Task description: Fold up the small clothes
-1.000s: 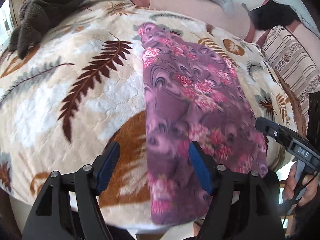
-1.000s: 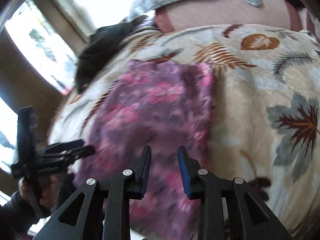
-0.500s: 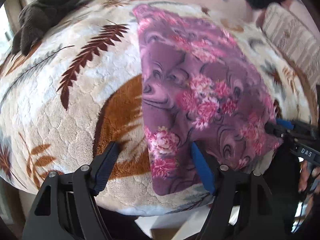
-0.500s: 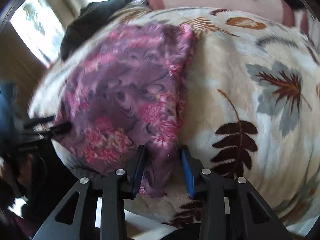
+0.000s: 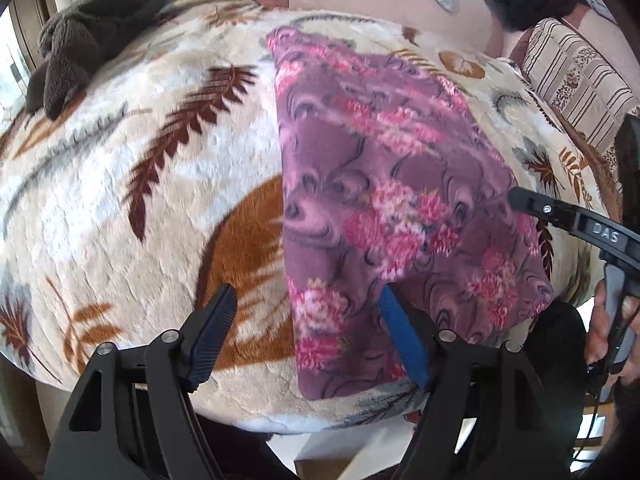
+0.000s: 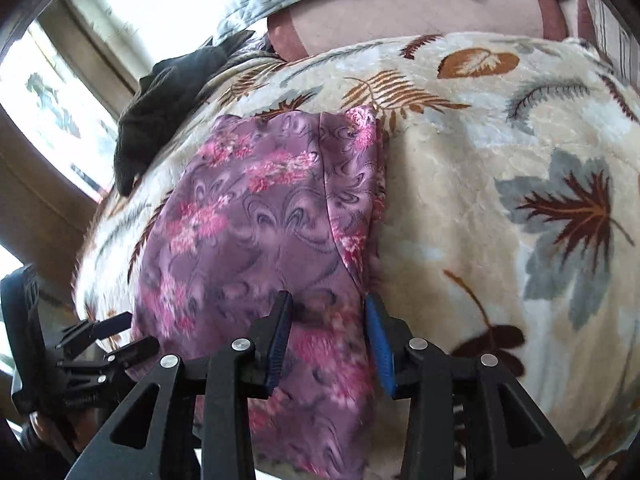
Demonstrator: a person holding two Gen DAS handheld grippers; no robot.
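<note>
Showing only rightward: folded seam on cloth.

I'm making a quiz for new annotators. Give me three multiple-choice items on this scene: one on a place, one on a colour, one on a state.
1. Where does the dark grey garment lie?
A. far end of the blanket
B. on the purple cloth
C. on the floor

2. What colour are the claw pads?
A. red
B. blue
C. white

3. How do the left claw's jaws stand?
A. shut tight
B. wide apart
C. out of view

Answers:
1 A, it is bunched at the blanket's far edge.
2 B, blue strips line the fingers.
3 B, blanket and cloth edge show between them.
</note>
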